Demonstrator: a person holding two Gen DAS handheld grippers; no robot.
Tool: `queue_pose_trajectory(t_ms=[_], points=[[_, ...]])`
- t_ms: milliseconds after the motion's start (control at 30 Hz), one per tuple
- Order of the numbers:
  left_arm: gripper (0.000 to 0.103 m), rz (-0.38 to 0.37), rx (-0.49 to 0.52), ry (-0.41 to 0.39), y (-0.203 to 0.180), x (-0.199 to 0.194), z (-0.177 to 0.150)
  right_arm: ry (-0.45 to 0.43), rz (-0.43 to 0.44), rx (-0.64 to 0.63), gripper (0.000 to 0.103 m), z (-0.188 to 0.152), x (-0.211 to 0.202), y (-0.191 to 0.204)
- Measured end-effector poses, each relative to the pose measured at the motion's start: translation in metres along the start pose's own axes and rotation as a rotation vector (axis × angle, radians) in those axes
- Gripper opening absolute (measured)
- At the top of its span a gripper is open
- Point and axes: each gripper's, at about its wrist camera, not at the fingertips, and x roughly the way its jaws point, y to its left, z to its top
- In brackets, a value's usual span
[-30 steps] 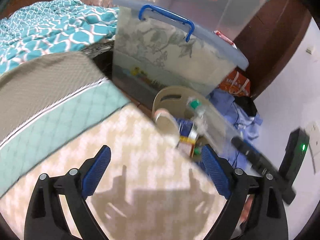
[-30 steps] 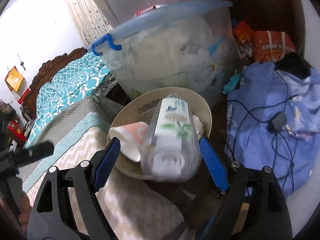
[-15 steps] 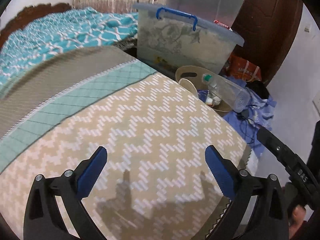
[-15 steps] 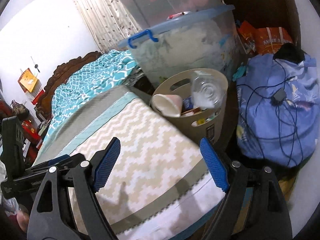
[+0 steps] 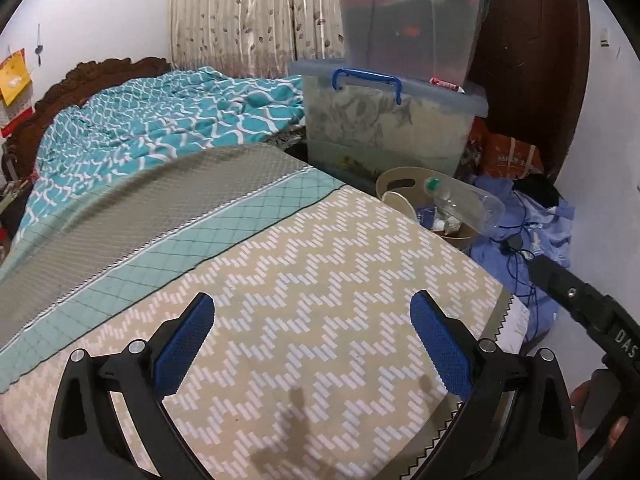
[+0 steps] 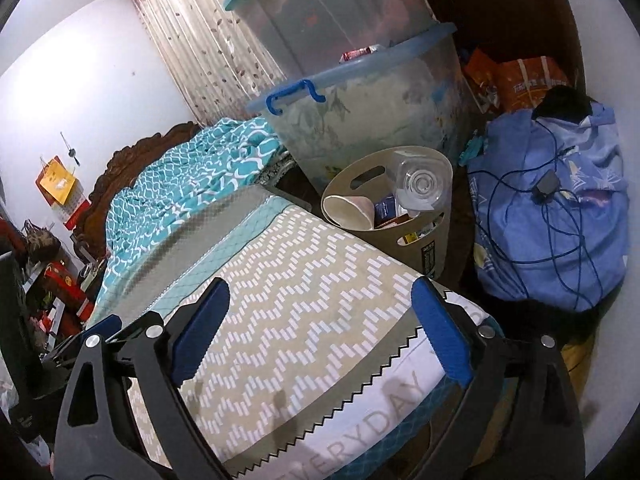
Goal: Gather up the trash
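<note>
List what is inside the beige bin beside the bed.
In the beige bin: a clear plastic bottle lying across the top and jutting over the rim, a paper cup on its side, and a dark blue carton. Smaller packaging lies underneath, too covered to identify.

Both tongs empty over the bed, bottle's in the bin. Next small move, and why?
Probably sweep the view along the bed for more trash: left tongs and right tongs are open and empty, the bottle and paper cup lie in the bin, and no trash shows here.
</note>
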Motion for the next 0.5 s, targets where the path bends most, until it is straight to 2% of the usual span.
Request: queue_pose_trajectory(t_ms=[500], points=[[0.095, 0.115, 0.016, -0.039, -0.002, -0.021, 0.005, -0.013, 0.011, -0.004, 0.095, 0.001, -0.004, 0.01]])
